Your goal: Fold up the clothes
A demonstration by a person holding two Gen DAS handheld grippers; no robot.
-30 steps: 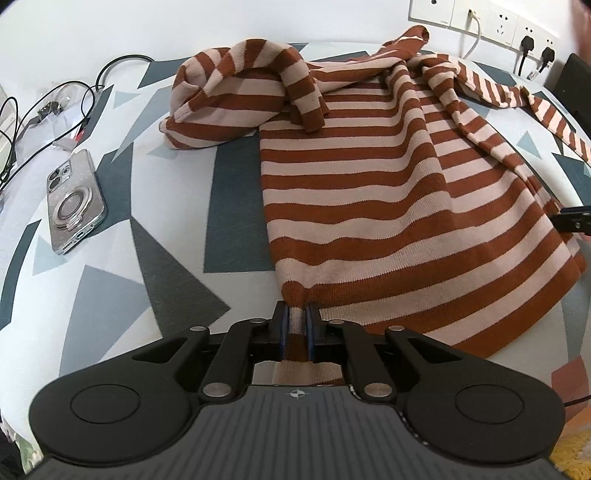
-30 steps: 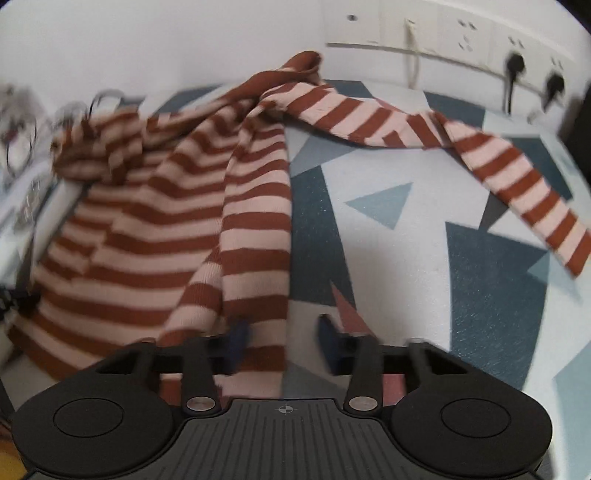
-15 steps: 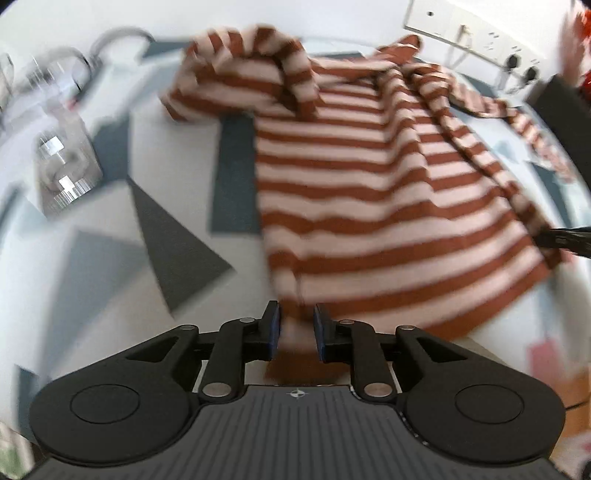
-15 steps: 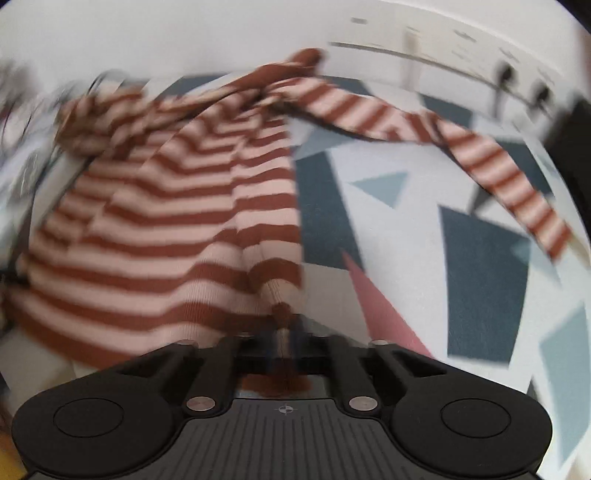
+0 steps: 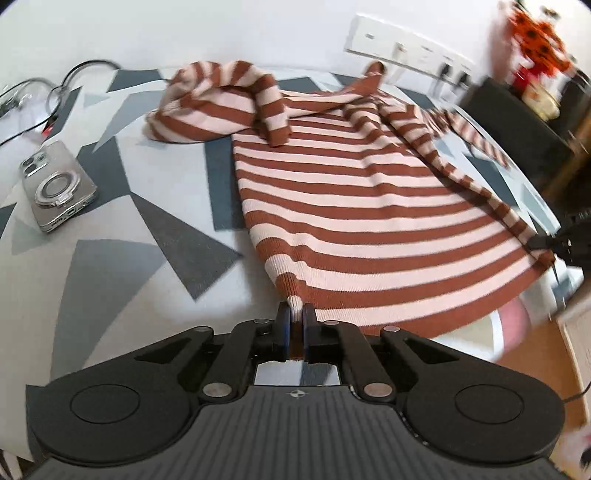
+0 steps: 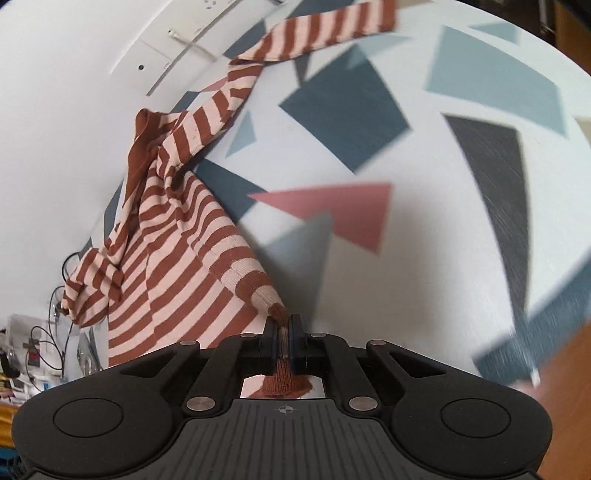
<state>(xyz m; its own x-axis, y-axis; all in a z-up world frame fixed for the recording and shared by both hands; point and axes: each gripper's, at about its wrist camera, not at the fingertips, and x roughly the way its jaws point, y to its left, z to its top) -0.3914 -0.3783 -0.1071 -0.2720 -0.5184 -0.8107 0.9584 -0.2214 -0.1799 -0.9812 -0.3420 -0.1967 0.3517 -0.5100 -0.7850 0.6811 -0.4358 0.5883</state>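
Left gripper clamped down tight on the near-left corner of the striped sweater's hem, a pinch of ribbed knit squeezed between the blue-lined pads and a short tuck of fabric poking back behind them. Right gripper likewise closed hard, gripping the opposite hem corner, with a rust-coloured tab of ribbing bunched through to the camera side. Both corners taken, most likely, so that the bottom edge can be pulled straight and the body spread flat before any fold; pinching at the very corners leaves the whole width of the hem taut between the two tools. Seen from the left wrist: hem starting right at the fingertips and running out to the right, where the dark tip of the other gripper meets the far corner near the right edge of the bed. Beyond the hem, the sweater's body stretching away over the patterned bedsheet toward the wall, lying fairly smooth in the middle. Up near the head edge, one sleeve crumpled and doubled over on itself at the left shoulder, the other sleeve trailing loose toward the far right along the wall with the sockets. Not yet squared up, then: sleeves to be laid out or folded in, by the look of it. Off to the left edge of the bed, well apart from the garment, a phone lying camera side up, with cables beyond it.
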